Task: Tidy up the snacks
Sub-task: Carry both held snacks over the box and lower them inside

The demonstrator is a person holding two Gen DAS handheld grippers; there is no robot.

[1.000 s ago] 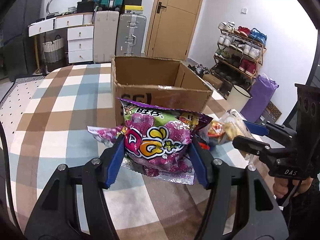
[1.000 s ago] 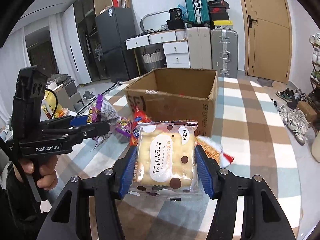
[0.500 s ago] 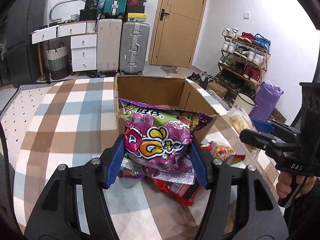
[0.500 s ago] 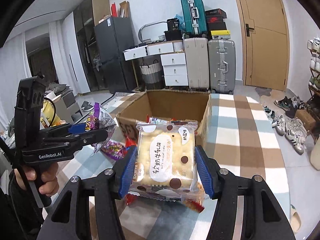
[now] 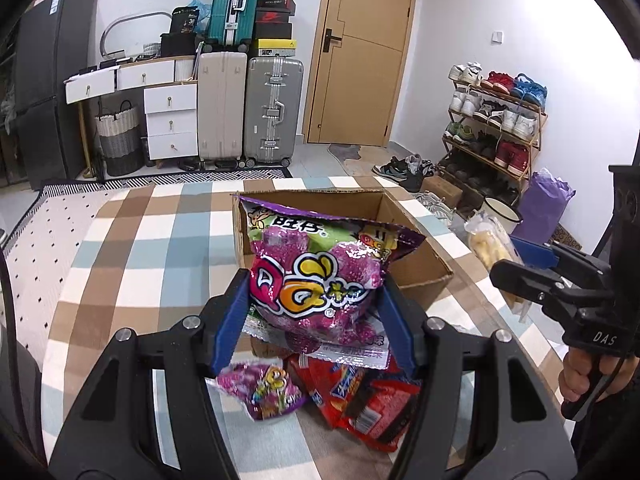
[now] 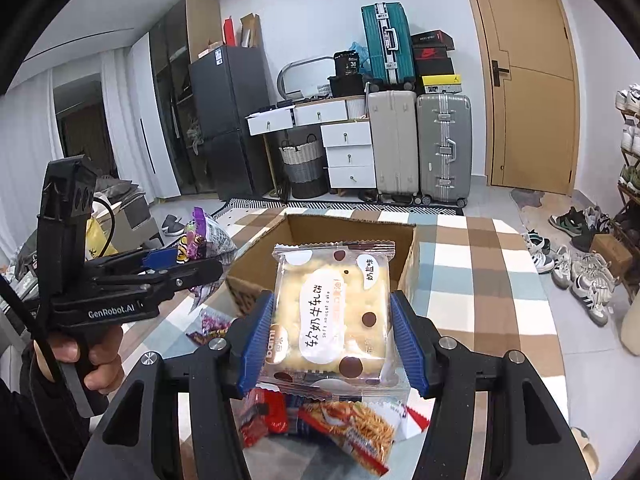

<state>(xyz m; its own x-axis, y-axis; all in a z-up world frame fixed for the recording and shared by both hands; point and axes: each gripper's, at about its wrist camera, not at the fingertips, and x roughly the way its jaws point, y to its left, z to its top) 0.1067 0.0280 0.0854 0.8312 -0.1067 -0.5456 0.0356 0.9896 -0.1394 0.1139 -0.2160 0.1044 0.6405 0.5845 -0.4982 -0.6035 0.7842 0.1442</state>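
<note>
Two tools, each clamped on one light, soft packet: left tool squeezes a purple candy bag; right tool pinches a crushable nougat cake packet at its sides. Beyond both lies the open cardboard box.

White walls, a wooden door, suitcases beside white drawers, and a shoe rack.

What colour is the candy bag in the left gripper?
The candy bag is shiny purple-pink with a green top and yellow letters; the left wrist view shows it best.
</note>
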